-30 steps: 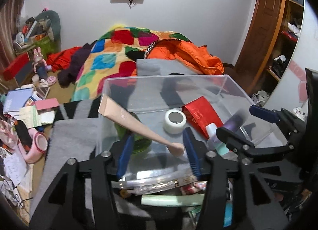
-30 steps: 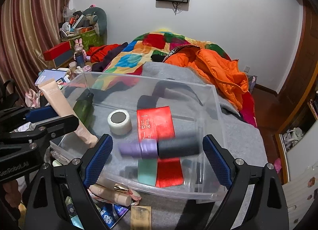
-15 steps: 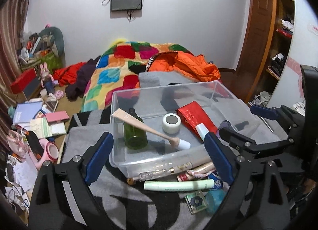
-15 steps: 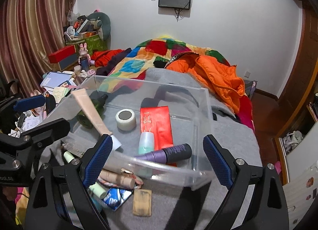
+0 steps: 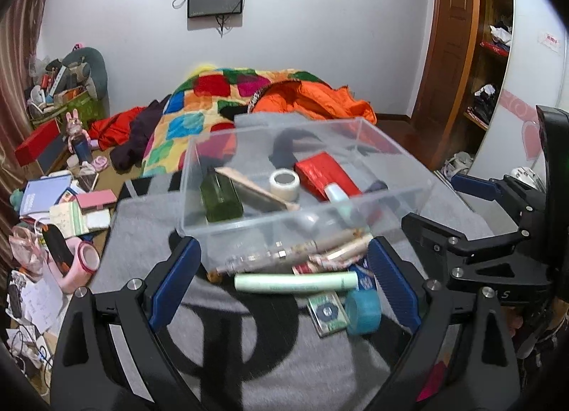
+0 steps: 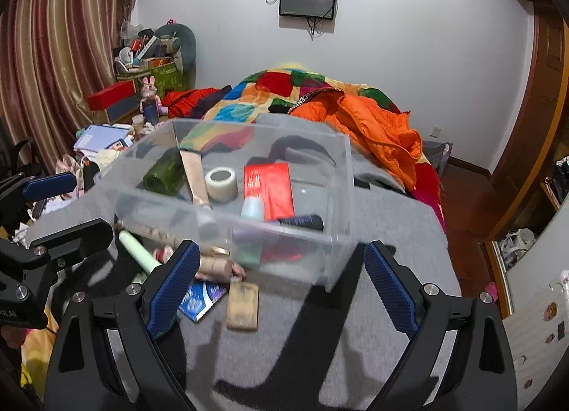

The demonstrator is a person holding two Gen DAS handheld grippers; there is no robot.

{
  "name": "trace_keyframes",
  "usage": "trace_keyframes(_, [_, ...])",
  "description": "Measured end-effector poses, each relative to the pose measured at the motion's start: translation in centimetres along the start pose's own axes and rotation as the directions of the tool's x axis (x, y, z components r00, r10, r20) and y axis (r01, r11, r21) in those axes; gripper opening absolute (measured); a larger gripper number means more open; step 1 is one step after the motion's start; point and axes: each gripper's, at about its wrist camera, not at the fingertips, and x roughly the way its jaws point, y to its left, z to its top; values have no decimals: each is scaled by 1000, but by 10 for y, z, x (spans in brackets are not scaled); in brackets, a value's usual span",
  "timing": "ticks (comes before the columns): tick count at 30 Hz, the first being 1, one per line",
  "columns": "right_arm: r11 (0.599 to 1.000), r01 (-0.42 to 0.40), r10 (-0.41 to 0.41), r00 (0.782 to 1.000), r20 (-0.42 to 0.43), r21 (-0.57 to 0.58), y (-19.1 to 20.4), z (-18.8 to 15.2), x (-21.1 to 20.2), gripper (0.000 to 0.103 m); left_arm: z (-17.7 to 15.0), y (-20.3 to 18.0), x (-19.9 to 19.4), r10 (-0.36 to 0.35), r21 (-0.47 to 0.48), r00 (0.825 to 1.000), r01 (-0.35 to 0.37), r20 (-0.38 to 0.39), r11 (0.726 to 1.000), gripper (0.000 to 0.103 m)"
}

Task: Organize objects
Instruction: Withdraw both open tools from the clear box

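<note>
Hovering hand-held grippers [image 5: 282, 284] [image 6: 279, 286] spread, clear bin [image 5: 384, 204] ahead

Clear plastic box [image 5: 391, 194] with green bottle [image 5: 220, 196], tape roll [image 5: 284, 183], red packet [image 5: 325, 174] inside.

Stuff under clear bin [image 5: 391, 194] front wall smeared, labels unreadable w/ blur.

Right tool [image 6: 281, 281] spread wide before clear bin [image 6: 341, 197].
</note>
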Motion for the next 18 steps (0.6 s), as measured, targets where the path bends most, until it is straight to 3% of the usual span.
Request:
trace_keyframes(8, [998,-37,40,998,-58,47,-3,-28,6,92,-30,-3,4,2,-14,999,-3,-45,1000,96])
trace_keyframes(10, [993,-80,87,994,-72,86,-3,-34,5,92,-32,1,2,11,-26,999,-12,-42,1000,96])
trace_keyframes(18, [980,-180,184,982,-36,83,23,-34,-10,90,-52,24,5,26,-85,997,-32,-77,996,96])
